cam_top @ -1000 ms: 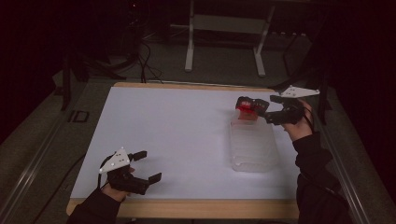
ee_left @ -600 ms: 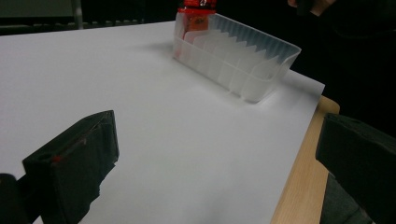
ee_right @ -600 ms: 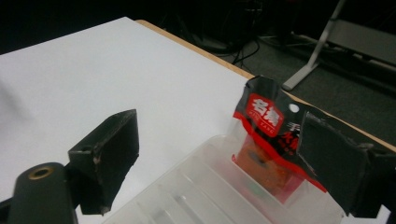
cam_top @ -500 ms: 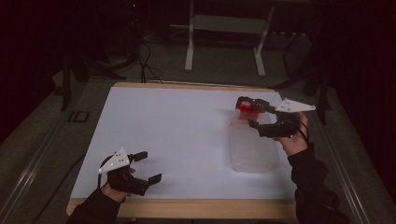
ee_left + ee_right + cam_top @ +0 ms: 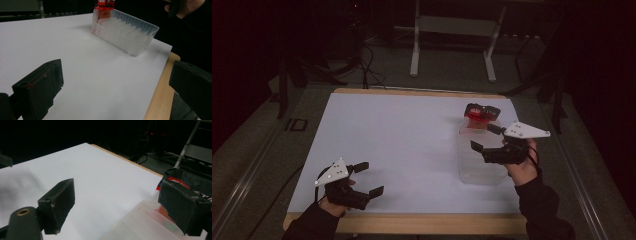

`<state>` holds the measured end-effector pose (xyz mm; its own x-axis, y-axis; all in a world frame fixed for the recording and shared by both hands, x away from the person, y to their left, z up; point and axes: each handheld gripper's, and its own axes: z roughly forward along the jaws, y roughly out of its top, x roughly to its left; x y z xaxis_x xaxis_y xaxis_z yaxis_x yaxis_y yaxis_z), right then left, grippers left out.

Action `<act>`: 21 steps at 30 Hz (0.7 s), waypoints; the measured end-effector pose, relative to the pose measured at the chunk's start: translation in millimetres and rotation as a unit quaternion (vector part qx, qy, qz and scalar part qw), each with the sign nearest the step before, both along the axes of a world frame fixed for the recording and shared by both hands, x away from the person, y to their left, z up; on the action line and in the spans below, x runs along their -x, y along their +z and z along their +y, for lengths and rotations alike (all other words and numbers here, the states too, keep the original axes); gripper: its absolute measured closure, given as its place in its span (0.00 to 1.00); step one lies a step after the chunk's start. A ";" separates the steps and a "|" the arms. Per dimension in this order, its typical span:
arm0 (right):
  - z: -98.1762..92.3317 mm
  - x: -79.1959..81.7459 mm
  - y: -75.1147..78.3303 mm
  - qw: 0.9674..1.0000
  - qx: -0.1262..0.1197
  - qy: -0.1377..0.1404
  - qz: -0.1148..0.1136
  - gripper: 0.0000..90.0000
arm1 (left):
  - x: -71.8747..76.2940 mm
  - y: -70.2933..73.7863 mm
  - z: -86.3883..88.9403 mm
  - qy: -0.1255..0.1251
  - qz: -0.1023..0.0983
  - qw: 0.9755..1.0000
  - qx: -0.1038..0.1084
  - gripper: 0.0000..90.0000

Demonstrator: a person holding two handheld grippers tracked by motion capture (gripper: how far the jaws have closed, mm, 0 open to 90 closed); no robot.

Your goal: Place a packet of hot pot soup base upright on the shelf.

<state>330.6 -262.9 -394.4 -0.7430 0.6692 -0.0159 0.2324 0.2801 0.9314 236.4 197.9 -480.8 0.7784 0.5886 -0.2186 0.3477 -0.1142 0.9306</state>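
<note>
High view, lower left of frame: left gripper (image 5: pixel 364 178) with grey three-cornered plate on top, held by a hand (image 5: pixel 332 200) just above the white table sheet (image 5: pixel 402 140), near the bottom wooden table edge (image 5: pixel 422 223). Jaws spread wide, nothing between them. Left gripper view agrees: two black jaws at the frame's lower corners, wide apart, bare white sheet between.

Centre of high view: plain white sheet.

Right of centre: clear ribbed plastic tray (image 5: pixel 477 160), long and rectangular, lying flat on the sheet, its long side running up the frame. Red-and-black packet (image 5: pixel 481 114) stands at the tray's far end, upper right area of the sheet. In left gripper view the tray (image 5: pixel 125 30) sits in the upper middle, packet (image 5: pixel 103 10) at its far end by the top edge.

Right: right gripper (image 5: pixel 486 138) hovers over the tray's right part, near side of the packet, apart from it. Jaws wide open, gripping nothing. Right gripper view: tray rim (image 5: pixel 140 220) at lower right under the right jaw, packet (image 5: pixel 185 183) partly behind that jaw.
</note>
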 end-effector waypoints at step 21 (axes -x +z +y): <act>28.0 60.6 -34.8 0.999 0.024 0.041 0.025 0.15 | 3.1 0.0 -2.6 -0.009 -0.004 1.000 -0.012 0.00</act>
